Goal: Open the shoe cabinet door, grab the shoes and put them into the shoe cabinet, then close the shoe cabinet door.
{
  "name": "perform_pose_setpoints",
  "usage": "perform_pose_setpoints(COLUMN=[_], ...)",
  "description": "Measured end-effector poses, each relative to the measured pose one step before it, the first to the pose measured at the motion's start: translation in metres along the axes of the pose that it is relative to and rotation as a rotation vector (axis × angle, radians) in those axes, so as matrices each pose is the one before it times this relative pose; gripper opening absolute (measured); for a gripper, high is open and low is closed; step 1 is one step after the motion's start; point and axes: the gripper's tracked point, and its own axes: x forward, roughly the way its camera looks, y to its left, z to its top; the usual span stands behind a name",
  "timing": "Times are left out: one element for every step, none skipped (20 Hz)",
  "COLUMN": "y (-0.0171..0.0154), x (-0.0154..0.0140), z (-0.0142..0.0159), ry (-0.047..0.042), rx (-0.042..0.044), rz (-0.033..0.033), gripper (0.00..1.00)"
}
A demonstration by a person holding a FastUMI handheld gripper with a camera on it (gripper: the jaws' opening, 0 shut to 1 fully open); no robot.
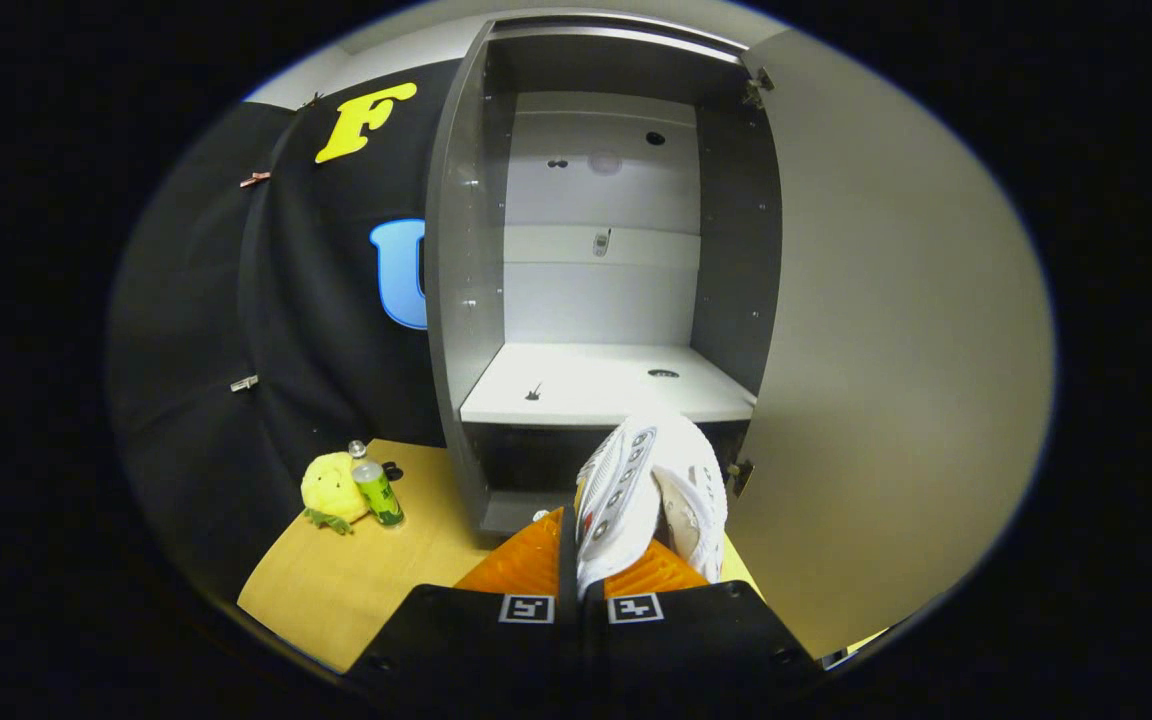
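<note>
Shoes (pixel 651 495), a white pair, sit clamped between the orange fingers (pixel 516 565) of the gripper (pixel 581 570) at the bottom centre of the frame, soles facing the camera and toes pointing up toward the cabinet. Both fingers press on them, so the grip is clenched tight. Shoe cabinet (pixel 456 300) fills the middle, its door (pixel 886 350) swung wide open on the right side. White shelf (pixel 596 385) inside is just beyond the shoes. Lower left, on the wooden floor (pixel 376 580), a yellow plush toy (pixel 331 490) leans against a green bottle (pixel 376 490).
</note>
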Motion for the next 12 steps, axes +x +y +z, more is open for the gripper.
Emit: perform_pose_setpoints(y=[0.00054, -0.00124, -0.00088, -0.00206, -0.00189, -0.00084, -0.00068, -0.00274, -0.00227, -0.00369, -0.0028, -0.00305], x=[0.00278, 0.00302, 0.00349, 0.00284, 0.00367, 0.00478, 0.00394, 0.00606, 0.0048, 0.00478, 0.00703, 0.00718], z=[0.00702, 0.0082, 0.00858, 0.00817, 0.00781, 0.00751, 0.00615, 0.00704, 0.00795, 0.00776, 0.00613, 0.00397], ry=[-0.0069, -0.00475, -0.00502, -0.00902, -0.0075, -0.00964, -0.00613, -0.00533, -0.00733, -0.00261, -0.00083, 0.00309], rx=[0.00273, 0.00351, 0.00263, -0.0022, -0.00759, -0.01157, -0.01032, -0.00672, -0.00054, 0.0007, -0.00267, -0.00593], rz=[-0.00045, -0.00035, -0.00146, -0.0029, -0.00267, -0.00111, -0.00149, -0.00085, 0.00119, 0.00145, -0.00227, -0.00489], gripper=[0.05, 0.05, 0.05, 0.05, 0.05, 0.05, 0.05, 0.05, 0.05, 0.05, 0.05, 0.05])
